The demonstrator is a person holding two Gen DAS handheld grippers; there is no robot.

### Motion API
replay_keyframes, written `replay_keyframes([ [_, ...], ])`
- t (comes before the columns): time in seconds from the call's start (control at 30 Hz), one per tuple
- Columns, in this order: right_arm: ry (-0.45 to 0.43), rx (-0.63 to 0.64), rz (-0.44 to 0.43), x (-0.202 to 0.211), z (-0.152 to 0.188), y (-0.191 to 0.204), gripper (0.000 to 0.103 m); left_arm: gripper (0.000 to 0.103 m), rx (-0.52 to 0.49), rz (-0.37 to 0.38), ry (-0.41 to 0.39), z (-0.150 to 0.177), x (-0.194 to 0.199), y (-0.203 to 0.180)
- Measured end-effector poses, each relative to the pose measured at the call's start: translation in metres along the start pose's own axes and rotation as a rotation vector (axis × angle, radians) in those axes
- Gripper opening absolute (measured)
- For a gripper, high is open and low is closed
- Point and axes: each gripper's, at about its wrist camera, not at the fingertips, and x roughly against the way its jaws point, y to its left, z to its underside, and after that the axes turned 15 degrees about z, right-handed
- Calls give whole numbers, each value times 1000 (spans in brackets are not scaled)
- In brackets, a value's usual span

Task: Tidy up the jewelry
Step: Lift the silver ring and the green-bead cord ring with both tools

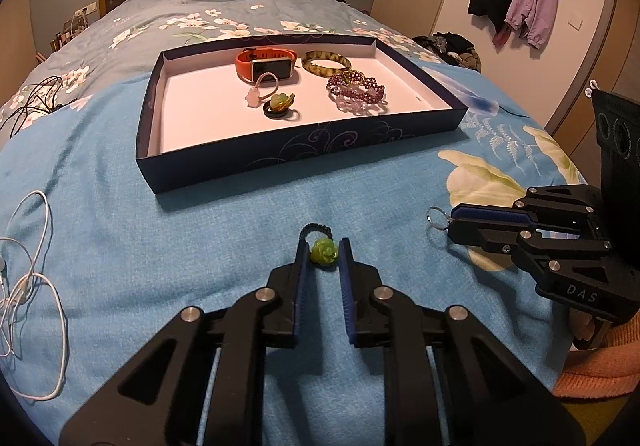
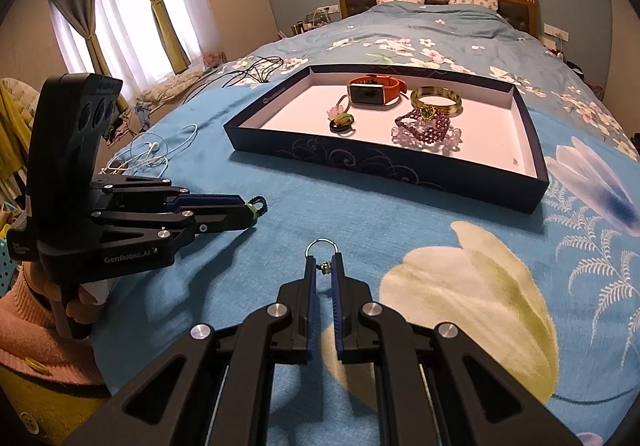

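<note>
We work on the blue floral bedspread (image 1: 200, 173), with the shallow navy box tray (image 1: 280, 149) ahead of both grippers and a band of bare cover between its near wall and our fingertips. White earphone cable (image 1: 32, 286) lies well off to the left, near the bed's edge.

Our left gripper (image 1: 323, 252) has the green rose ring (image 1: 324, 253) between its fingertips, the dark braided band poking out past them; the fingers look closed on it. Our right gripper (image 2: 323, 266) is nearly closed, pinching a silver ring (image 2: 321, 246) whose loop juts beyond the tips.

Inside the tray lie an orange smartwatch (image 1: 268, 63), a tortoiseshell bangle (image 1: 326, 61), purple beaded bracelets (image 1: 356, 91) and small rings (image 1: 276, 103).
</note>
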Motion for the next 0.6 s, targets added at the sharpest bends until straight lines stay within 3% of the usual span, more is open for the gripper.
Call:
replay_keyframes([
  [0.6,-42,-38,-8,9,-5,-6,6,15,-23,5,-39,-4,10,-10],
])
